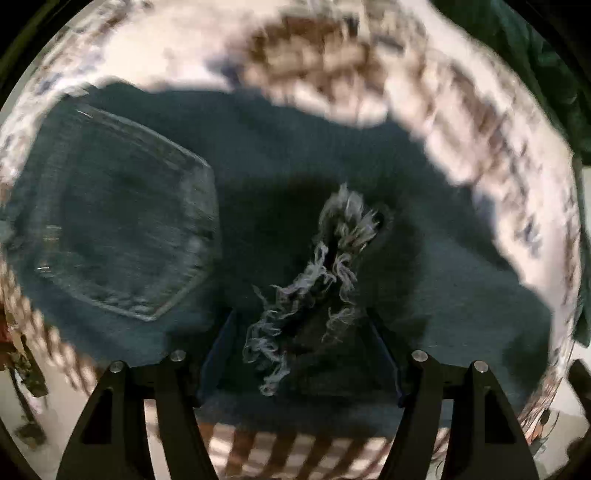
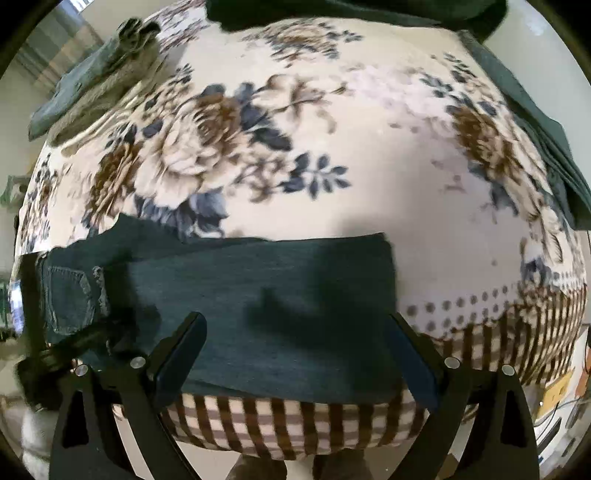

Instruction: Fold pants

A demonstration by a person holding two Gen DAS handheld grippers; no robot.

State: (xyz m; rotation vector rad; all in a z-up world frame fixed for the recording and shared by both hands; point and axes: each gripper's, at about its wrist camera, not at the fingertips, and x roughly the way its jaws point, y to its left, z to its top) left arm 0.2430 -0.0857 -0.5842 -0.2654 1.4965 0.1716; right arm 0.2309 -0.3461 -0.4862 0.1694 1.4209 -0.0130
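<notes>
I have the dark blue denim pants [image 2: 266,306] lying on a cream blanket with brown and blue flowers [image 2: 369,155], along its near edge where the print turns to brown stripes. In the right wrist view they form a long flat band running left to right, folded, with a straight end on the right and the stitched back pocket [image 2: 68,299] at the far left.

My right gripper [image 2: 295,365] hangs over the near part of that band with its two black fingers [image 2: 181,354] spread wide. Nothing sits between them; the denim passes under the gap, and I cannot tell whether the tips touch the cloth.

The left wrist view is blurred. There the back pocket [image 1: 122,221] fills the left side, and a frayed hem with pale loose threads [image 1: 314,280] rises up the middle, between the fingers of my left gripper [image 1: 299,369]. Those fingers stand apart, with a bunched fold of denim filling the space between them. I cannot tell whether they are pinching that fold or only resting around it. In the right wrist view the left gripper shows as a dark, blurred shape at the near left, just beside the pocket.

On the far left of the blanket lies a grey-green folded garment [image 2: 85,85], well apart from the pants. A dark green cloth [image 2: 369,14] runs along the far edge and down the right side.
</notes>
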